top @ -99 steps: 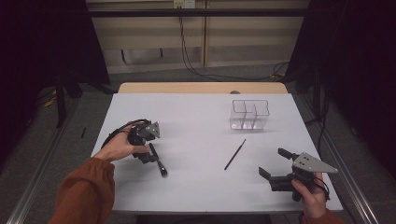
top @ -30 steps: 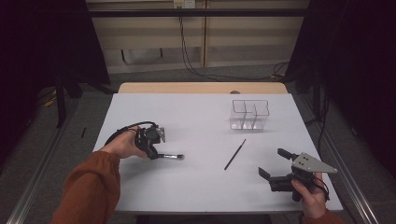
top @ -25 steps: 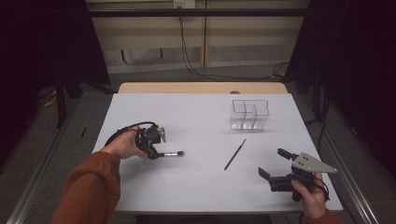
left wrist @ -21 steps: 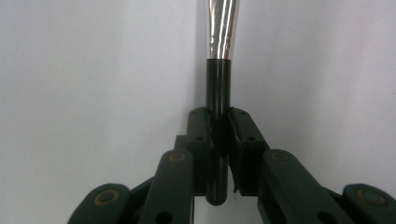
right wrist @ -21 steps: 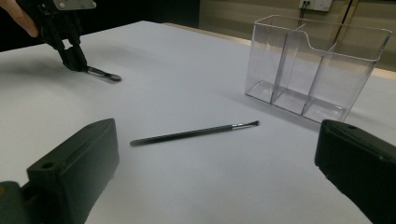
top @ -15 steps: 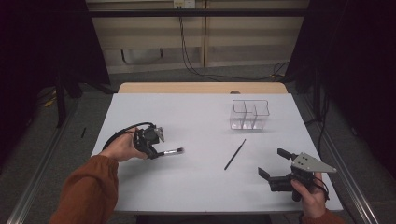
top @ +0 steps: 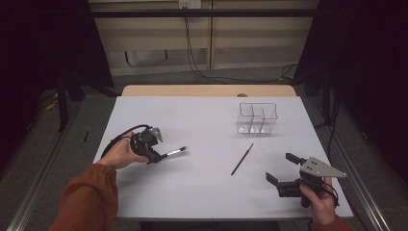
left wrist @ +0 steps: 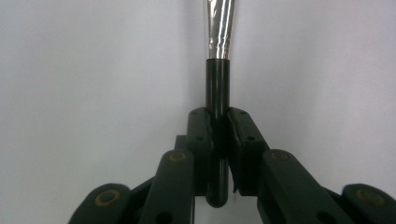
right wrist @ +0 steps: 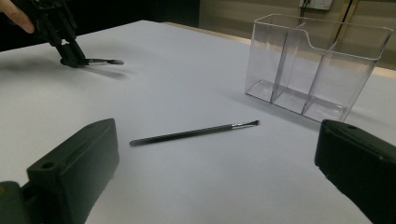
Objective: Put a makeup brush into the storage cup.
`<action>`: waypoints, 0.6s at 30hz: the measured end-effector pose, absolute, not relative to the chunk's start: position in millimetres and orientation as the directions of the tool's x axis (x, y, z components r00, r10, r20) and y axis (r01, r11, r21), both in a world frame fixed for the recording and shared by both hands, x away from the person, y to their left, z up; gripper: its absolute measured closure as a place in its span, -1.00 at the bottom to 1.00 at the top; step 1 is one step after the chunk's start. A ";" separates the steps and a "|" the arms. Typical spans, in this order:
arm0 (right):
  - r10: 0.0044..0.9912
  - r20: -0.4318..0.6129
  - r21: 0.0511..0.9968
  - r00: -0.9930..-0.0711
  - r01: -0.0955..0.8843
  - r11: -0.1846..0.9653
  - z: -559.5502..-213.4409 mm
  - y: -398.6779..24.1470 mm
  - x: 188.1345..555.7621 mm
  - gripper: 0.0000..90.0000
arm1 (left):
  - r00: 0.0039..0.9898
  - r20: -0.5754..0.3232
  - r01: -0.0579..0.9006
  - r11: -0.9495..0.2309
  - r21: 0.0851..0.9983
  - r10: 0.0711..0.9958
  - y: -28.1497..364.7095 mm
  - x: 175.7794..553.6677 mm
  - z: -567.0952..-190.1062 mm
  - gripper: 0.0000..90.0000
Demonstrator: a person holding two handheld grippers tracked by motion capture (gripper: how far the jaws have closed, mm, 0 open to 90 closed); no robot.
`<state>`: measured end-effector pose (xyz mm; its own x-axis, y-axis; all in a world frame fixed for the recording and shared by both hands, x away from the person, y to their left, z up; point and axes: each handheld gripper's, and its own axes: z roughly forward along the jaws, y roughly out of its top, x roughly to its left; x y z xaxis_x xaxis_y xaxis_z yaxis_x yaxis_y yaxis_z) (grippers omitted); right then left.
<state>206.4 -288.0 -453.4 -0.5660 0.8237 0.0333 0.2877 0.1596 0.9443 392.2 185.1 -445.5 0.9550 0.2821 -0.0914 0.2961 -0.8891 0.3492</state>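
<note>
Organizer far right on table; thin brush perhaps just before it.

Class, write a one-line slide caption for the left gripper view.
Hand-held gripper clamps a dark-handled makeup brush above the white table.

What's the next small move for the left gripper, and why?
Probably lift and carry toward the clear organizer: the left gripper is shut on the short brush, its bristle end near the table; the organizer looks empty.
</note>
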 end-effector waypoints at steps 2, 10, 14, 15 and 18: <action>0.822 0.033 0.944 -0.568 0.288 0.161 -453.4 -287.7 206.5 -1.00 | 0.950 -0.096 0.312 -0.874 0.373 0.298 188.6 391.7 -444.1 0.78; 0.822 0.034 0.944 -0.568 0.289 0.161 -453.4 -287.4 206.6 -1.00 | 0.929 -0.123 0.362 -0.791 0.493 0.349 197.6 390.2 -432.2 0.78; 0.822 0.033 0.944 -0.569 0.288 0.161 -453.4 -287.5 206.6 -1.00 | 0.909 -0.124 0.403 -0.761 0.508 0.399 201.0 390.2 -430.8 0.77; 0.822 0.033 0.944 -0.568 0.288 0.161 -453.3 -287.6 206.6 -1.00 | 0.900 -0.113 0.417 -0.755 0.506 0.421 202.2 390.7 -431.2 0.77; 0.821 0.033 0.944 -0.569 0.288 0.161 -453.3 -287.6 206.5 -1.00 | 0.882 -0.131 0.445 -0.711 0.544 0.452 206.2 389.7 -433.2 0.78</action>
